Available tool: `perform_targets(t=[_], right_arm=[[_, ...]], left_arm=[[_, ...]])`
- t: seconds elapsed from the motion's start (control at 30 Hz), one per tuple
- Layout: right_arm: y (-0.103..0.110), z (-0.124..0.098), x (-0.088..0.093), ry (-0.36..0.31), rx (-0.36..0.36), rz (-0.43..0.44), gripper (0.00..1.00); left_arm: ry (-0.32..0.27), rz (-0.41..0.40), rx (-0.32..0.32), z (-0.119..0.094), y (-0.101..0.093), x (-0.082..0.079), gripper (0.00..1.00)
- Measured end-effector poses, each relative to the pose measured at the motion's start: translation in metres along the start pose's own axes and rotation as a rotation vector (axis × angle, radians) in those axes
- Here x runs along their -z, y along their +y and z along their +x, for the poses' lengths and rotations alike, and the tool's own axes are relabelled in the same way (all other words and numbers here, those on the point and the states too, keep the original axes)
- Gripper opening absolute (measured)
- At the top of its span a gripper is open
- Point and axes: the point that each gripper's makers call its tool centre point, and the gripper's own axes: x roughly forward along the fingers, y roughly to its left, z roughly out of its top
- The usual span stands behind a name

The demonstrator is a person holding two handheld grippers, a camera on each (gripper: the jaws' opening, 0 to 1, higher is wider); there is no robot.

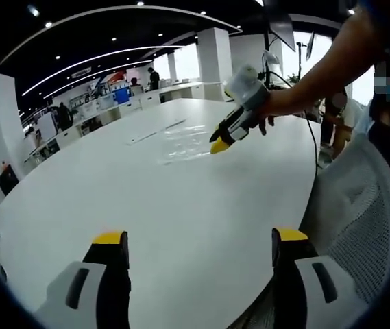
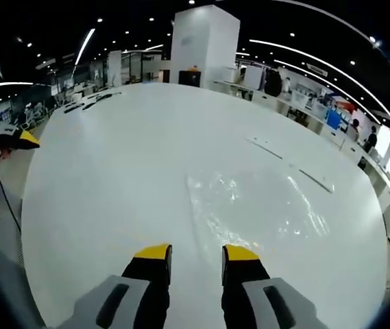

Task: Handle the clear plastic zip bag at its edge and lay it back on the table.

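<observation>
Jaws on your left gripper (image 1: 199,238) stand wide apart over bare white worktop (image 1: 181,205), grasping nothing. Your right gripper (image 2: 197,253) has its jaws parted too, yellow tips just at the near edge of the clear plastic zip bag (image 2: 256,205), which lies flat on the worktop; whether they touch it you cannot tell. A white mesh chair (image 1: 362,212) sits beside your left gripper.
</observation>
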Motion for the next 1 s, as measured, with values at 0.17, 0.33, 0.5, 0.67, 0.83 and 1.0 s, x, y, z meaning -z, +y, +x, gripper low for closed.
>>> perform_targets(t=[0.17, 0.33, 0.5, 0.67, 0.83, 1.0], right_arm=[[-0.003, 0.005, 0.000, 0.023, -0.001, -0.031, 0.17], [-0.003, 0.012, 0.008, 0.056, -0.013, -0.025, 0.16], [-0.004, 0.018, 0.013, 0.067, -0.017, -0.007, 0.15], [-0.009, 0.022, 0.015, 0.080, -0.008, 0.005, 0.13], [-0.012, 0.029, 0.019, 0.096, -0.006, 0.027, 0.10], [-0.015, 0.033, 0.019, 0.098, -0.016, 0.058, 0.09]], left_arm=[[0.010, 0.003, 0.006, 0.001, -0.001, 0.003, 0.84], [0.022, 0.008, 0.011, 0.001, -0.001, 0.006, 0.83], [0.022, 0.001, 0.005, 0.001, 0.000, 0.005, 0.83], [0.026, 0.003, 0.009, 0.003, -0.001, 0.005, 0.82], [0.031, 0.012, 0.015, 0.005, -0.003, 0.006, 0.82], [0.039, 0.039, 0.023, 0.006, 0.000, 0.006, 0.81]])
